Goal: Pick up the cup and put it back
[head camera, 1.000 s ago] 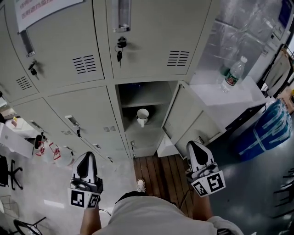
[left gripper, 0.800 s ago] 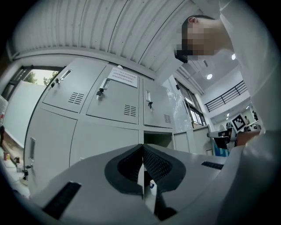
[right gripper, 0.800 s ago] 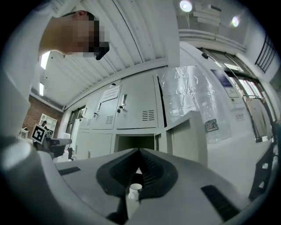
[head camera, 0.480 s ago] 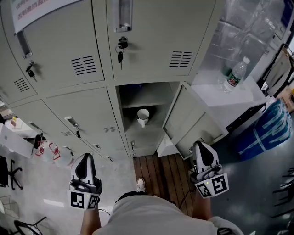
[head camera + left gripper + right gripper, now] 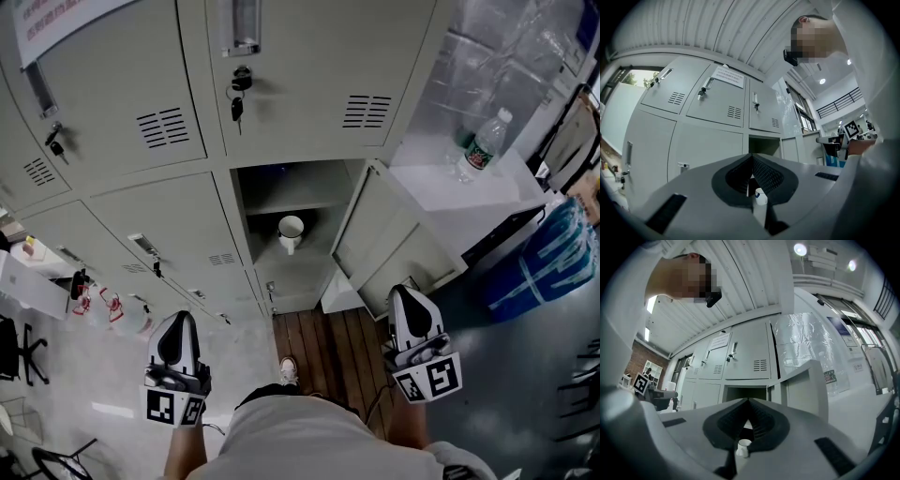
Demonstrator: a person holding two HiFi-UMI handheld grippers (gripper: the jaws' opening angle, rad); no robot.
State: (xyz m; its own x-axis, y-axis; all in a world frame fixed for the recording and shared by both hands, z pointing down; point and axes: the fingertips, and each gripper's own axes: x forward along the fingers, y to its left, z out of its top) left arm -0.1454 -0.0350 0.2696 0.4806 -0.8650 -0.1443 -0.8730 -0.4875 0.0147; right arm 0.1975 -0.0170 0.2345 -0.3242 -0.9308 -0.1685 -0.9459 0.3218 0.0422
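A white cup (image 5: 291,228) stands upright on the floor of the open locker compartment (image 5: 286,202), under a shelf. Both grippers are held well short of the locker, near the person's body. My left gripper (image 5: 176,325) is low at the left and my right gripper (image 5: 405,294) low at the right; each points toward the lockers with jaws closed together and nothing between them. In the left gripper view the cup (image 5: 759,197) shows far off past the shut left gripper (image 5: 750,157). The right gripper view shows the cup (image 5: 742,446) likewise beyond the shut right gripper (image 5: 749,402).
The open locker's door (image 5: 375,239) swings out to the right, toward my right gripper. A water bottle (image 5: 481,145) stands on a white counter (image 5: 450,192) at right, with a blue bag (image 5: 544,258) below. Keys (image 5: 236,101) hang in the locker above. Wooden boards (image 5: 323,342) lie underfoot.
The head view has tilted slightly, so the lockers sit a little higher in the picture. Both grippers stay about where they were, still shut. The cup has not moved.
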